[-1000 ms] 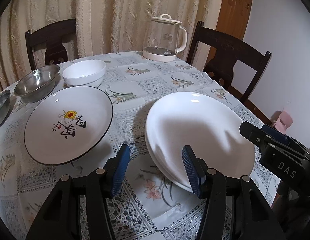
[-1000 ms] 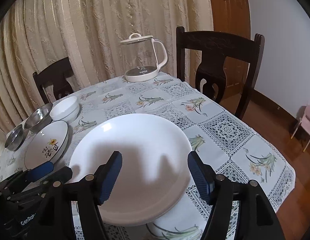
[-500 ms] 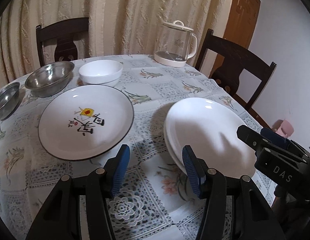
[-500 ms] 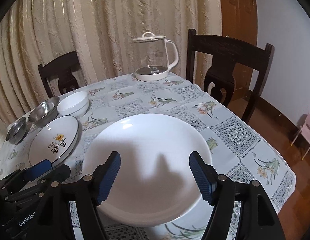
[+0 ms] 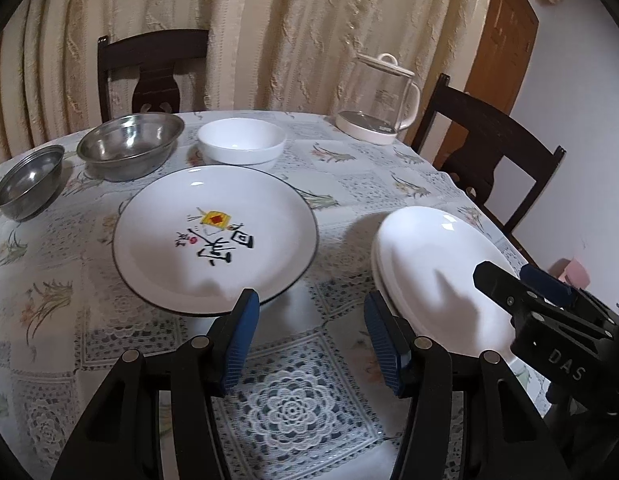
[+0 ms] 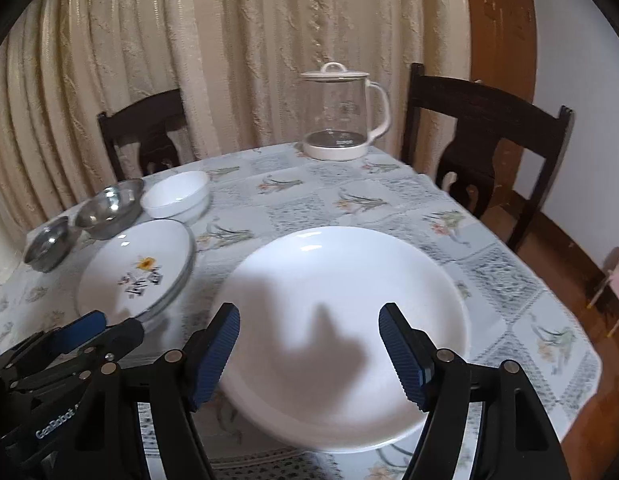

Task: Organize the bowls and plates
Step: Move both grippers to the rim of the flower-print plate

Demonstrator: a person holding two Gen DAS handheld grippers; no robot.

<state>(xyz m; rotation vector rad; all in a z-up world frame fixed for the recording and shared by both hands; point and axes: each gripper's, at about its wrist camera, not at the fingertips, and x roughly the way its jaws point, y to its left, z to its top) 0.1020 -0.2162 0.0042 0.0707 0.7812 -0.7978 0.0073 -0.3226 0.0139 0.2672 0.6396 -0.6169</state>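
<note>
Both grippers hung empty over the table (image 5: 49, 360): left gripper (image 5: 309, 332) partly open, right gripper (image 6: 309, 354) opening above the stacked white plates (image 6: 341, 280). Next, probably, the painted plate (image 5: 215, 236) needed grasping by its rim. Beyond it stood two steel bowls (image 5: 129, 144) and one white bowl (image 5: 241, 140).

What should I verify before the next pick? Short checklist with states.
1. Left gripper empty, jaws apart: ok.
2. Right gripper empty, jaws opening over the white plate stack, pads not touching it: ok.
3. Stack seated squarely: cannot tell; lower rims show at its left edge.
4. Patterned plate flat, uncovered: ok.
5. White bowl and two steel bowls not yet nested: not ok.
6. Kettle away from the plates: ok.
</note>
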